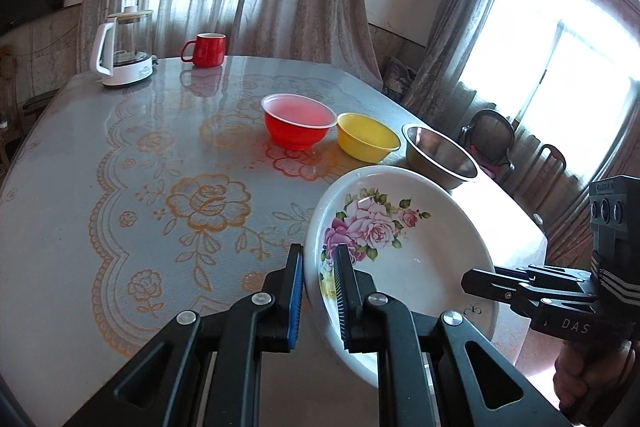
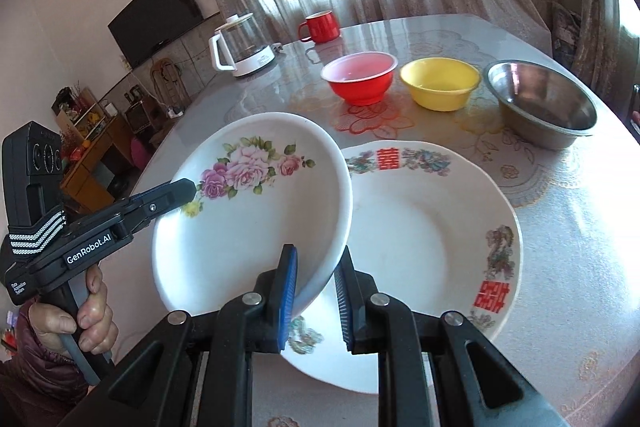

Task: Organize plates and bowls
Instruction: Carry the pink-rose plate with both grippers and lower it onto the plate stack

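Observation:
A white plate with pink roses (image 1: 404, 259) (image 2: 256, 215) is held tilted above the table. My left gripper (image 1: 318, 271) (image 2: 188, 189) is shut on its left rim. My right gripper (image 2: 316, 271) (image 1: 466, 281) is shut on its right rim. Under it lies a larger white plate with red characters (image 2: 432, 239) flat on the table. Behind stand a red bowl (image 1: 298, 121) (image 2: 360, 77), a yellow bowl (image 1: 366, 137) (image 2: 440, 83) and a steel bowl (image 1: 440, 155) (image 2: 544, 105) in a row.
A glass kettle (image 1: 124, 47) (image 2: 242, 45) and a red mug (image 1: 206, 49) (image 2: 322, 26) stand at the table's far side. The table (image 1: 120, 167) has a lace-pattern cover. Chairs (image 1: 492, 139) stand off its right edge.

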`<state>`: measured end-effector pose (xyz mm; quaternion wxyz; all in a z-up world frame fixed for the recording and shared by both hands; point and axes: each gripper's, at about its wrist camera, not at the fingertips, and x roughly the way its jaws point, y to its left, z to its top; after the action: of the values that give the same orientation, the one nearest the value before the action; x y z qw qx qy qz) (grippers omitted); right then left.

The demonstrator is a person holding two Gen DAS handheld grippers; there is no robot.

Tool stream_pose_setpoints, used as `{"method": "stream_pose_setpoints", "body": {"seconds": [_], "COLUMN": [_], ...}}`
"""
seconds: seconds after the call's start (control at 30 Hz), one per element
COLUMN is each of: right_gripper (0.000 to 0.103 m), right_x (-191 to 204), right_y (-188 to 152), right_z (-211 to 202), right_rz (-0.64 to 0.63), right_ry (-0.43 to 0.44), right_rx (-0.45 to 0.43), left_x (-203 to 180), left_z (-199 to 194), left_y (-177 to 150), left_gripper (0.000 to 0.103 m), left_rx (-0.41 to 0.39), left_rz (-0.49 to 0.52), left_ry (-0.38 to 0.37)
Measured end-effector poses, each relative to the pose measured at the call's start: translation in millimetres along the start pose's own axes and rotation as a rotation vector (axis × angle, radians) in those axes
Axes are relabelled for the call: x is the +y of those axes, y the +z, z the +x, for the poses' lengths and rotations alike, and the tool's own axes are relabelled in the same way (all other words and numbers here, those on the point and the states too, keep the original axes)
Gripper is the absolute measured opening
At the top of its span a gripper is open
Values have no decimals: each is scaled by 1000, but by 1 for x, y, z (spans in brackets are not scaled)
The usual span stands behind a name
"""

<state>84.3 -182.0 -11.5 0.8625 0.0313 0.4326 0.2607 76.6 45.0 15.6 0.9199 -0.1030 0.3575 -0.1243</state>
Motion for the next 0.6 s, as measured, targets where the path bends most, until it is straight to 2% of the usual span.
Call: {"method": "stream_pose_setpoints", "body": {"seconds": [0.3,0.6], "right_gripper": [18,17], "right_x": [-44,-73], "right_y": [2,6], "right_z": [0,18], "right_rz": [36,30], "right_ry": [-60,-78], "right_rx": [41,112], "left_x": [-30,-41], "left_z": [41,63], "left_y": [1,-9], "left_gripper": [14,14], "left_rx": [80,133], "left_rz": [17,4], "left_ry": [-6,49]}}
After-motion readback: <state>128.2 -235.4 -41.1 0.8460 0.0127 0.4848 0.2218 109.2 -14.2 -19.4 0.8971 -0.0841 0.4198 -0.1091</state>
